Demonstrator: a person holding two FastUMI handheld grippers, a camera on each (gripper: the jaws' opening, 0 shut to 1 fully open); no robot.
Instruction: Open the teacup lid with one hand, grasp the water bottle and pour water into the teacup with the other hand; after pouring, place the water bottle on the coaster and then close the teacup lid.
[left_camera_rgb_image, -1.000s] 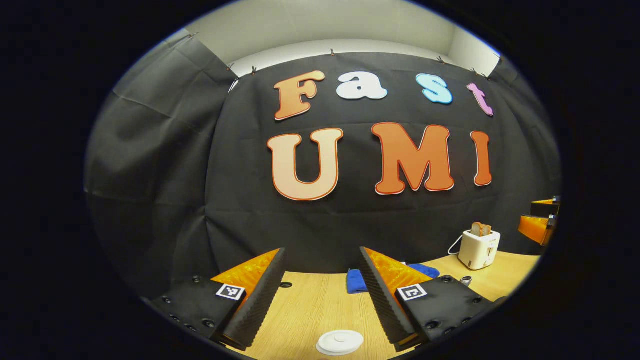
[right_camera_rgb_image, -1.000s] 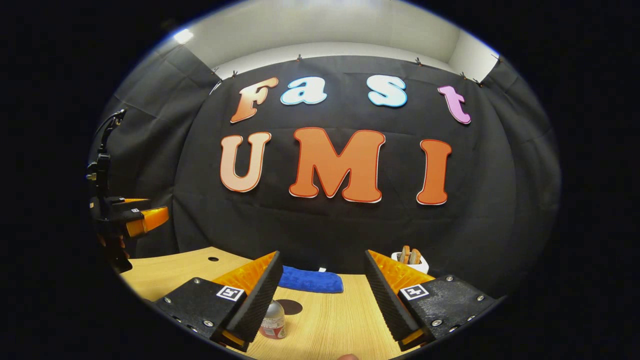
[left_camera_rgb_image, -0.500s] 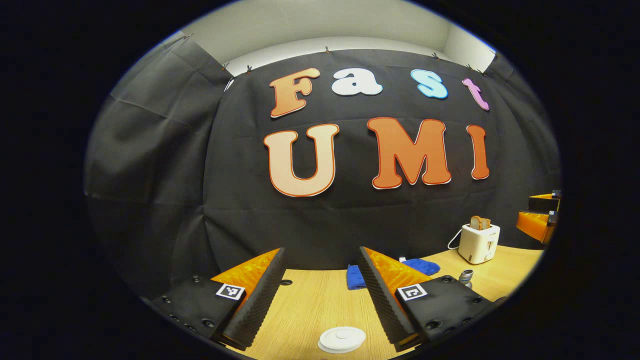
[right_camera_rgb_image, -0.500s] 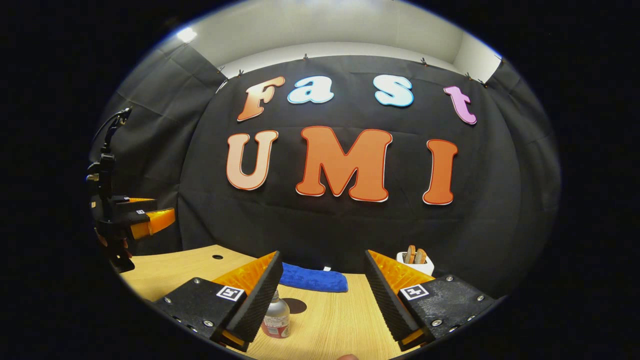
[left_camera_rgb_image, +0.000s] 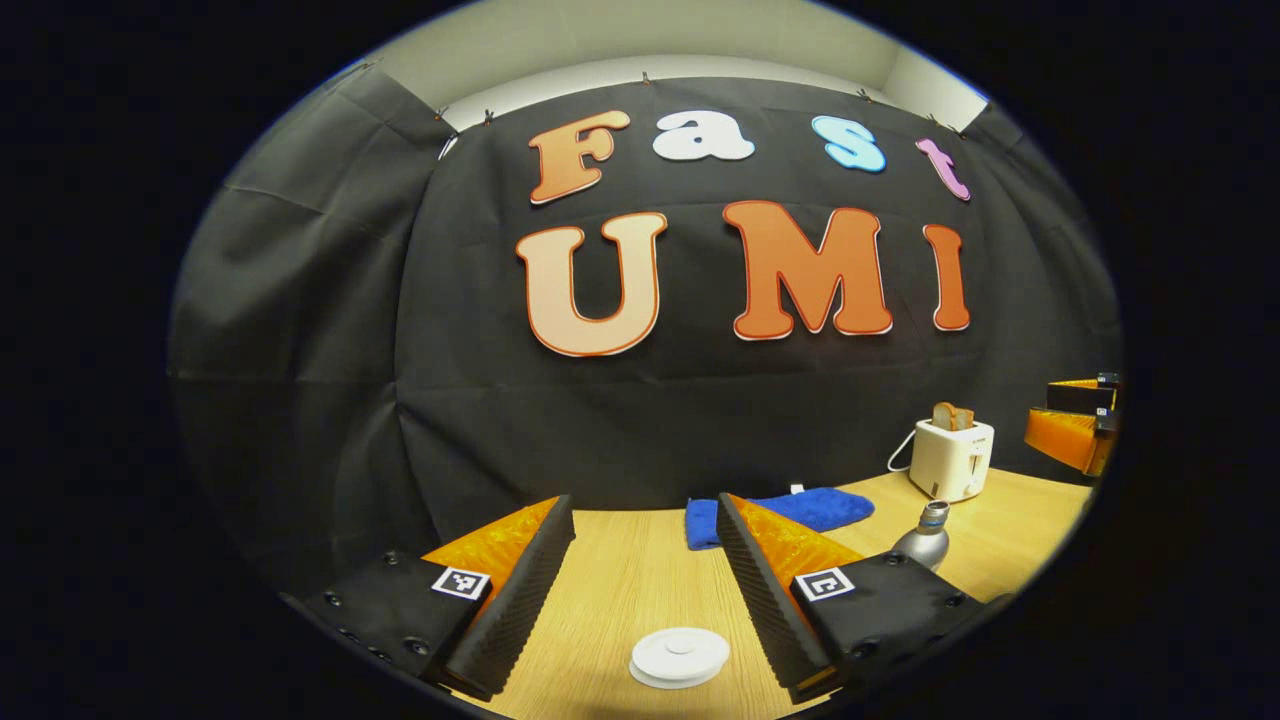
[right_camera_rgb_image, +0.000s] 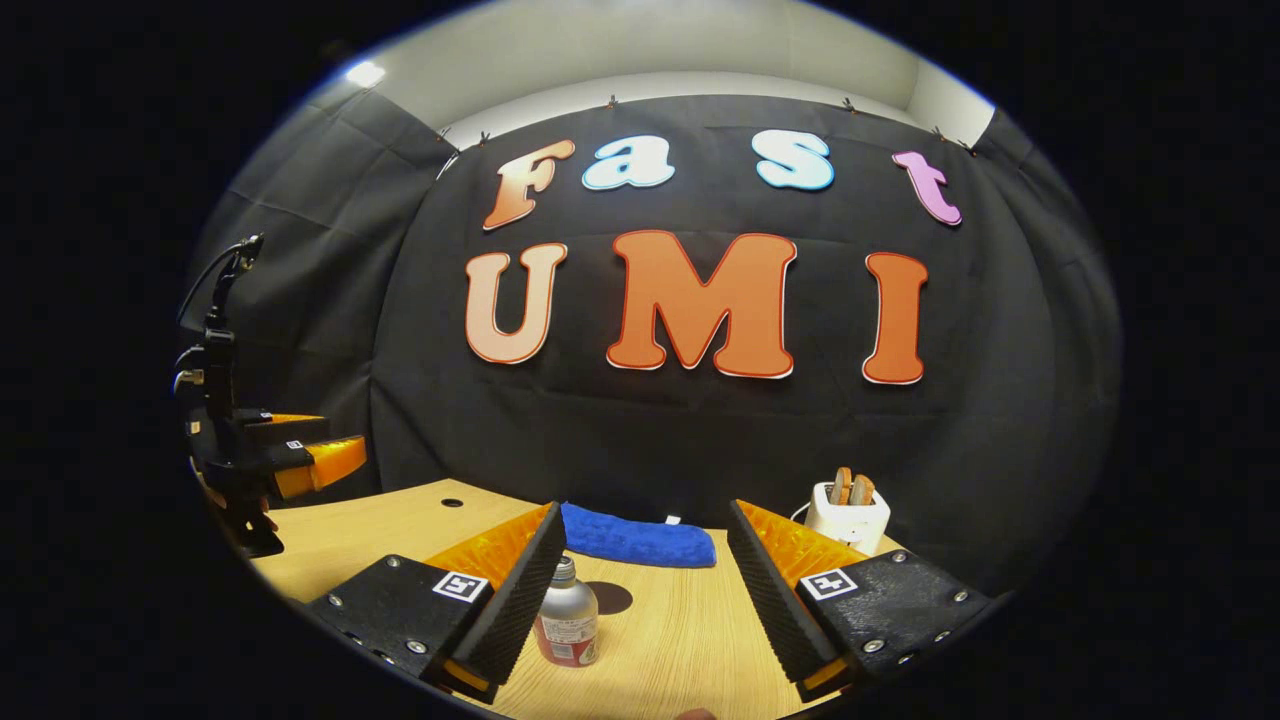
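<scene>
A: Teacup lid (left_camera_rgb_image: 679, 655) first: a flat white disc with a small raised centre, smooth like plastic or glazed ware, lying near the counter's (left_camera_rgb_image: 620, 590) front edge. It sits between the spread fingers of the left hand-held gripper (left_camera_rgb_image: 640, 590), which touch nothing.

B: And the water bottle (right_camera_rgb_image: 567, 625)?

A: Small, rounded shoulders, narrow neck with a cap, silvery body with a red-and-white label. It stands upright just beside the left finger of the right hand-held gripper (right_camera_rgb_image: 645, 590), also spread and empty. A dark round coaster (right_camera_rgb_image: 608, 597) lies flat just behind it.

B: Risks?

A: The lid is thin and low, so ribbed foam pads could slide over its rim, or skate it across the smooth wood grain. I cannot make out the cup under it, so I can't judge its height. The bottle is off-centre in the right jaws; closing as they stand would, I think, nudge or topple it sideways.

B: Anything nearby to hit?

A: A blue cloth (right_camera_rgb_image: 638, 541), soft and nubby, lies along the back edge, and a white toaster (right_camera_rgb_image: 847, 515) with bread sits toward the back right corner. Both are well apart from the bottle.
</scene>
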